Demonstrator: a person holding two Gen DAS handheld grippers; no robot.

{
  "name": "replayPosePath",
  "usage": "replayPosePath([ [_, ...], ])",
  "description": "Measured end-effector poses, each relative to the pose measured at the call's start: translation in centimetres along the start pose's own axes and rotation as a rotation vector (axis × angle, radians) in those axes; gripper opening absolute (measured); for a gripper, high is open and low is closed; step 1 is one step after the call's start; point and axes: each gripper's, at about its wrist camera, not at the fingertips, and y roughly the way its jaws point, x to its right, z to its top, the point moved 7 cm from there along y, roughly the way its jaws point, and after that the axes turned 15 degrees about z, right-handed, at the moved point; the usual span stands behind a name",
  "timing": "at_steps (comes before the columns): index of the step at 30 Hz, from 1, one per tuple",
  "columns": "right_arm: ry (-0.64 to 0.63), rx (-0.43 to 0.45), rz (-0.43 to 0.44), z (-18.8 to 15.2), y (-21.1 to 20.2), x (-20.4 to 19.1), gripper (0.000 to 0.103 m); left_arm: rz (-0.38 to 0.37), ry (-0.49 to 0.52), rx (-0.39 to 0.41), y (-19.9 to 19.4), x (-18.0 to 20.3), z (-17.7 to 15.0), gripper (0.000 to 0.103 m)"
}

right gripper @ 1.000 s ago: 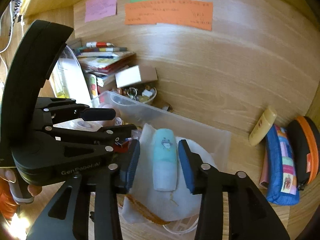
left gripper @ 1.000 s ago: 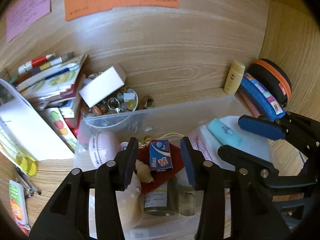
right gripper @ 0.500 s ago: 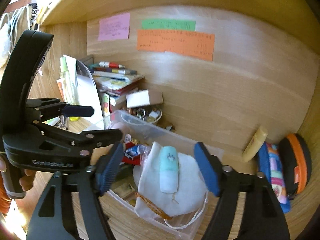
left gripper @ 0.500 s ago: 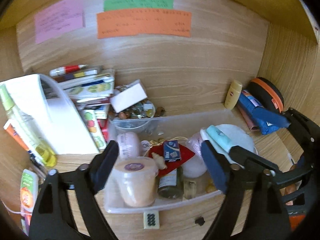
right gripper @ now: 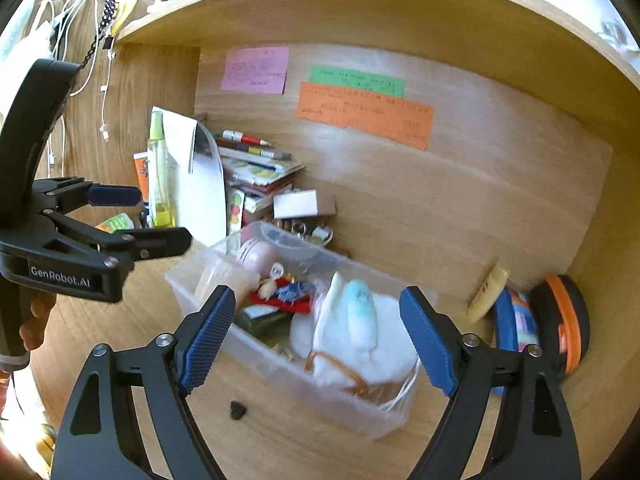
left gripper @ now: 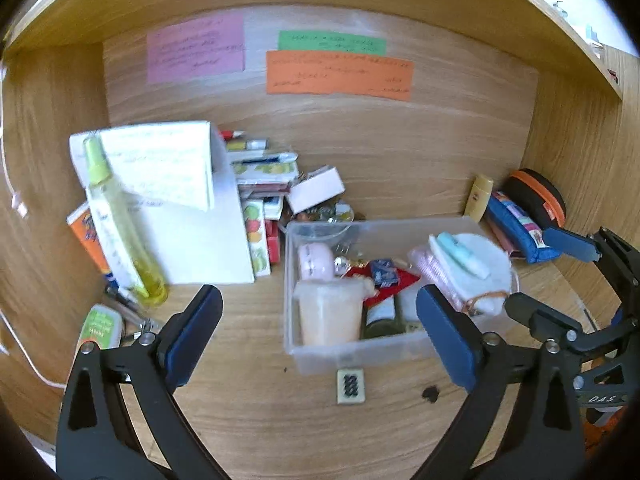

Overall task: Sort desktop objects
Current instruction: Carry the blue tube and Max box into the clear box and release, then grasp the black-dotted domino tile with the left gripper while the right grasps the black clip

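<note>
A clear plastic bin point(left gripper: 356, 354) point(right gripper: 280, 372) sits on the wooden desk, full of small items: a peach tub point(left gripper: 328, 312), a pink jar point(left gripper: 316, 260), a small blue box point(left gripper: 385, 272), and a teal tube point(left gripper: 460, 254) point(right gripper: 362, 312) lying on a white pouch point(right gripper: 384, 344). My left gripper point(left gripper: 320, 344) is open and empty, in front of the bin. My right gripper point(right gripper: 320, 336) is open and empty, above the bin's near side.
Books, pens and a white folder point(left gripper: 192, 216) with a yellow-green bottle point(left gripper: 120, 232) stand at left. A small bowl of trinkets point(left gripper: 332, 212) lies behind the bin. A cream tube point(left gripper: 478, 196), blue pencil case point(left gripper: 516, 228) and black-orange pouch point(left gripper: 536, 200) sit at right. A domino tile point(left gripper: 350, 386) lies in front.
Both grippers opened wide and pulled back from the bin. The blue box and the teal tube now lie released in the bin.
</note>
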Motion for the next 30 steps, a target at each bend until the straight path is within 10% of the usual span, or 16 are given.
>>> replayPosePath([
  [13,0.115,-0.178,0.097,-7.9,2.3,-3.1,0.08,-0.002,0.031,-0.115,3.7,1.2,-7.2,0.094],
  [16,0.117,-0.23,0.127,-9.3,3.4,-3.5,0.062,-0.024,0.07,-0.165,4.9,2.4,-8.2,0.074],
  [30,0.147,-0.351,0.25,-11.4,7.1,-3.6,0.027,-0.025,0.116,-0.277,7.7,3.9,-10.7,0.054],
])
